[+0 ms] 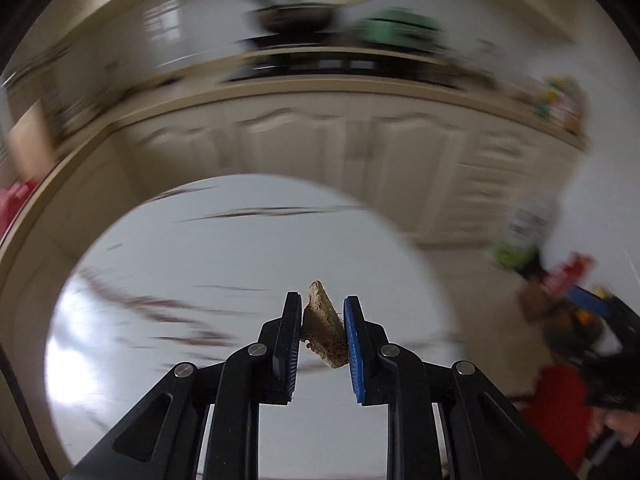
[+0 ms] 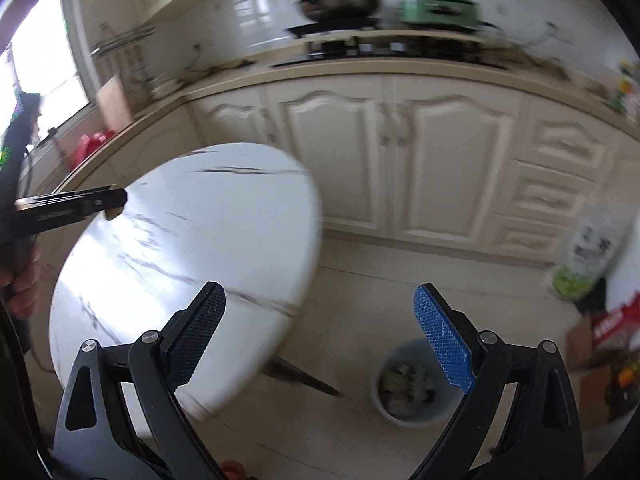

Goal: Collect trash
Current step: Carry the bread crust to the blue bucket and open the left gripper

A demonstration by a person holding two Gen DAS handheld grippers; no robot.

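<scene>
My left gripper is shut on a brown, crumpled scrap of trash and holds it above the round white marble table. The left gripper also shows in the right wrist view at the table's far left edge. My right gripper is open and empty, over the table's right edge and the floor. A round bin with trash inside stands on the floor below the right gripper, beside the table.
Cream kitchen cabinets run behind the table, with a wok and a green pot on the stove. A white bag and a cardboard box stand on the floor at right.
</scene>
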